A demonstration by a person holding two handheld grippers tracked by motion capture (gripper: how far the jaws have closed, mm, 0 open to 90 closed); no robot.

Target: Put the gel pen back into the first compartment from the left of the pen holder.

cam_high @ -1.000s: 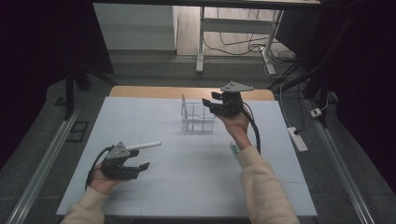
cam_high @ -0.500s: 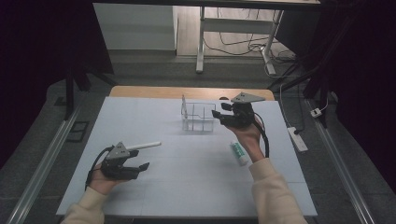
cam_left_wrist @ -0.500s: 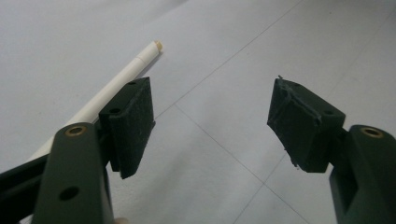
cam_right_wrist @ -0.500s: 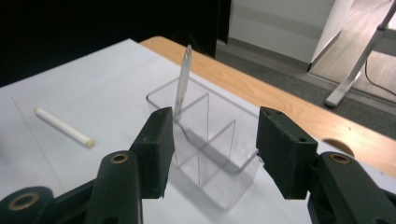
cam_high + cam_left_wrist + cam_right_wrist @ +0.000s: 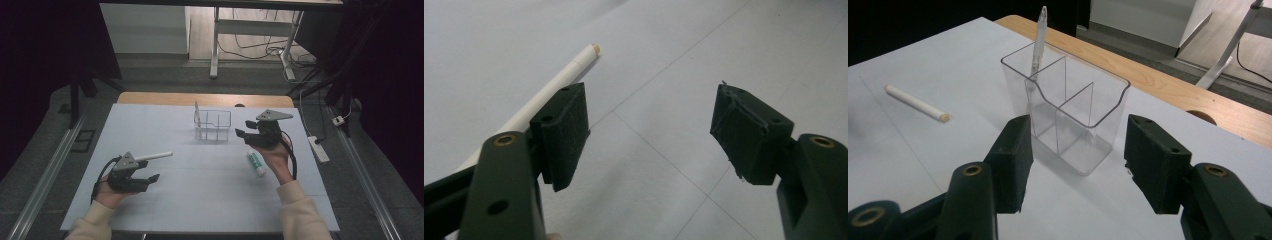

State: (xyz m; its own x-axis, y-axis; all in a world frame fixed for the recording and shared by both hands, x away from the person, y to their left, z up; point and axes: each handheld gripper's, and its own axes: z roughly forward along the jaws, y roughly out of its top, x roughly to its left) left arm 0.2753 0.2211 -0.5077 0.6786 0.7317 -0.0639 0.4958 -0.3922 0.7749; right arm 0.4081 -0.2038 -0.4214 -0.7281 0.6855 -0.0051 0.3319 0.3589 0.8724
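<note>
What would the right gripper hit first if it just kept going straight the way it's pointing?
Most likely the clear divided organizer: the right gripper is open, and the box sits directly ahead between its jaws, a pen standing in its far compartment. The gap is hard to judge.

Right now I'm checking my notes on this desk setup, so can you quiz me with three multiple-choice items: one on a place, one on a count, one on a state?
1. Where does the green-and-white tube lie?
A. In the organizer
B. On the table by the right wrist
C. In the left gripper

2. How many pens stand in the clear organizer?
A. One
B. Three
C. None

3. How are the right gripper jaws set?
A. Shut on the organizer
B. Shut on a pen
C. Open

Answers: B, the high view shows it flat on the table. A, a single clear pen leans in the back compartment. C, the jaws stand apart, holding nothing.
</note>
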